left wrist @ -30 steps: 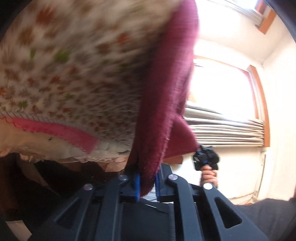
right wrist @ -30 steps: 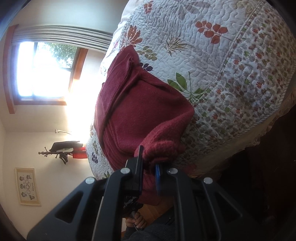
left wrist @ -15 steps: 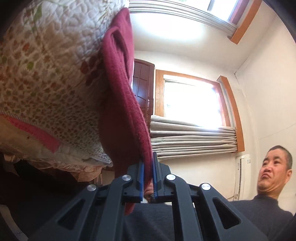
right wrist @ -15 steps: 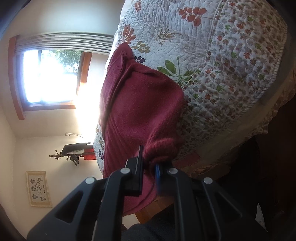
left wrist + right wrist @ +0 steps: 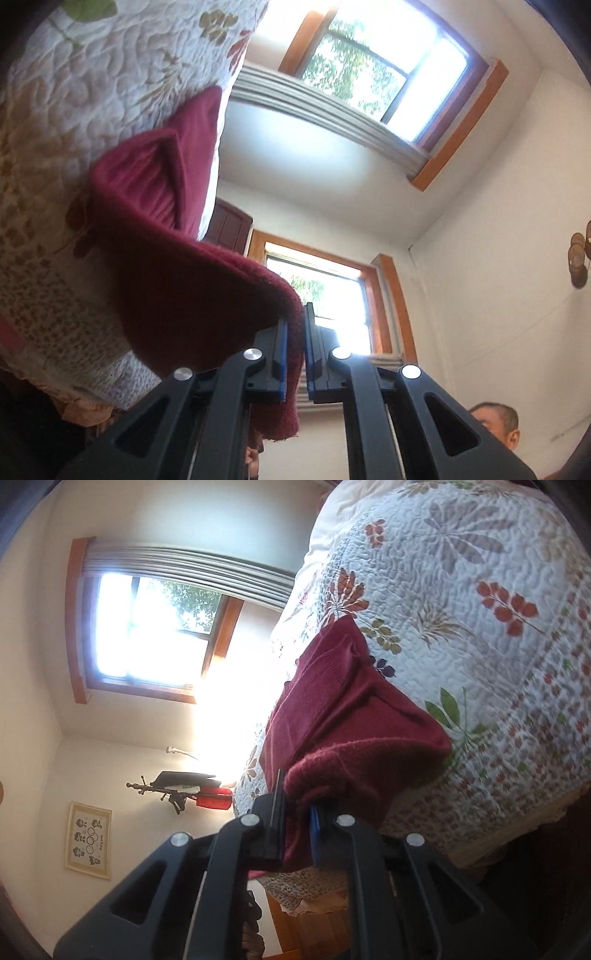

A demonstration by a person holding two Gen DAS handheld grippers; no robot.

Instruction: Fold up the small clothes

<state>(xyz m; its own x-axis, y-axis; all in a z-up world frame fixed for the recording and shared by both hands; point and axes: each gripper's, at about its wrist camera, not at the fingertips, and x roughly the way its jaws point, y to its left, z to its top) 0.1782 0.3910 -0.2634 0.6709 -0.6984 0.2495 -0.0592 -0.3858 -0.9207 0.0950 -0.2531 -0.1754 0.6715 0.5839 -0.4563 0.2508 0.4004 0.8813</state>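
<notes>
The dark red knitted garment (image 5: 343,716) lies w/ its far part flat on the white quilted bedspread w/ leaf print (image 5: 480,590), near the bedspread's edge; the near end is lifted off it and bunched toward both cameras. The left gripper (image 5: 295,354) has its black jaws w/ blue pads pressed together on a thick rolled edge of the garment (image 5: 177,280), w/ a flap of the knit hanging below the pads. The right gripper (image 5: 297,830) is likewise clamped on a gathered wad of the same garment, fabric filling the gap betw. its jaws. In the left wrist view the garment curves from the bedspread (image 5: 74,110) down to the jaws, a fold standing up on the cloth's far side. Away from the bedspread, toward the walls: orange-framed windows (image 5: 373,74) w/ grey pleated blinds, a framed picture (image 5: 88,845), and the top of a person's head (image 5: 495,424) at the lower edge.
</notes>
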